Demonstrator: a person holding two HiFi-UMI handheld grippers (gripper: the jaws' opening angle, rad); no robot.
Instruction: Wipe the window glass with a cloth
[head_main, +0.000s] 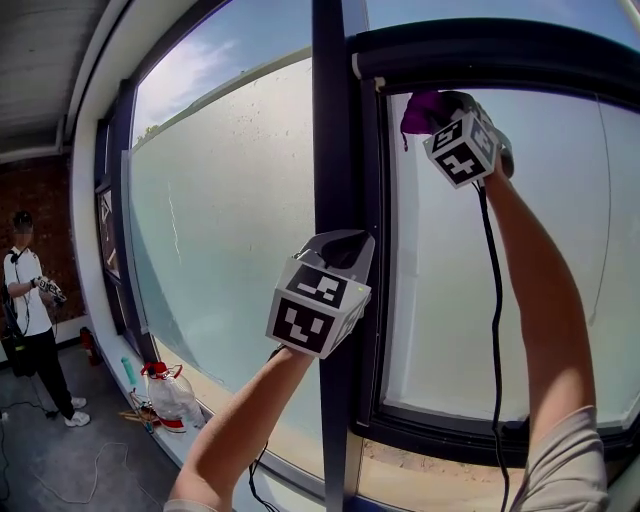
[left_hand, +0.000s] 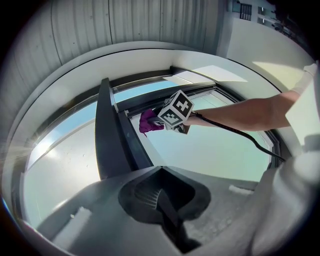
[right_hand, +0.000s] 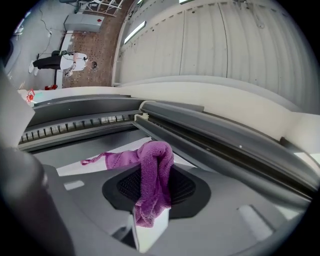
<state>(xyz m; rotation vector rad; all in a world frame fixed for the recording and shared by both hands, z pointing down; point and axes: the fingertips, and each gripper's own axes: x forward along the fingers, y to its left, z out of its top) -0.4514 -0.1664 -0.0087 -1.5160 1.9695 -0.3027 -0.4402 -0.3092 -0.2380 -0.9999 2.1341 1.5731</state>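
Purple cloth (head_main: 420, 111) at dark-framed window glass (head_main: 450, 290)

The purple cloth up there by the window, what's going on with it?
A person is working on the window with a gripper in each hand. The right gripper has the purple cloth pinched in its fingers, up at the top corner of the glass pane, beside the dark post. The left gripper is lower, in front of that post, with its fingers shut on nothing.
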